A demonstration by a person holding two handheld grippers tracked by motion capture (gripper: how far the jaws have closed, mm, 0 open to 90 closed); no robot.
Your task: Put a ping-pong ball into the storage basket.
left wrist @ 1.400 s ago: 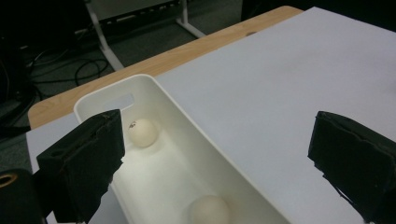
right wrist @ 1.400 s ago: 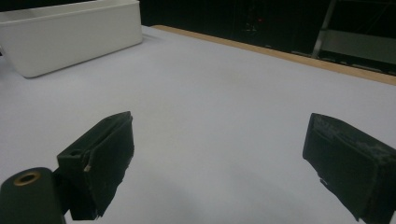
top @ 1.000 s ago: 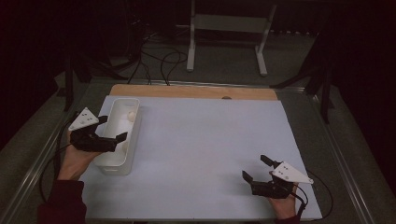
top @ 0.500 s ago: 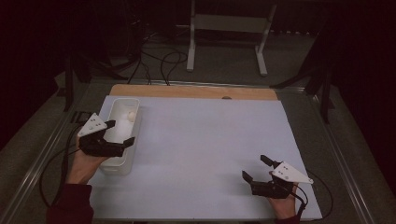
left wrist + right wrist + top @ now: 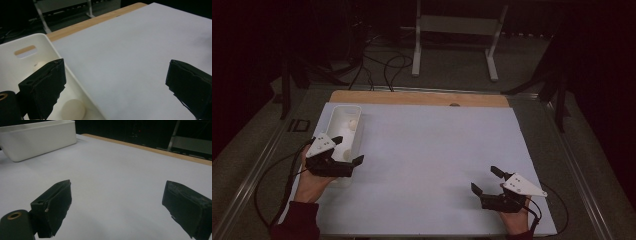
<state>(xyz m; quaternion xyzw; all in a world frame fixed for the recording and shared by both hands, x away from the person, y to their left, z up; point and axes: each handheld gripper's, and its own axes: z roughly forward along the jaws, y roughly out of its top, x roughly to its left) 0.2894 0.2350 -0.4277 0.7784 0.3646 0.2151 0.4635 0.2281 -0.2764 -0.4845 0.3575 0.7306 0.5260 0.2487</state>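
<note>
Left gripper (image 5: pixel 347 150): jaws spread wide, holding nothing, hanging over the near end of the bin with one jaw above the inside and the other out past the wall over the sheet.
Bin (image 5: pixel 356 134): white plastic tub right under that gripper, long side running away from it, handle slot in the far wall.
Eggs: one pale egg (image 5: pixel 73 109) just below the inner jaw, another (image 5: pixel 353 122) farther up the tub. Pretty sure they're eggs, lighting's dim.
Right gripper (image 5: pixel 484 180): also wide open and empty, low over bare white sheet (image 5: pixel 437 150), bin well off from it.
</note>
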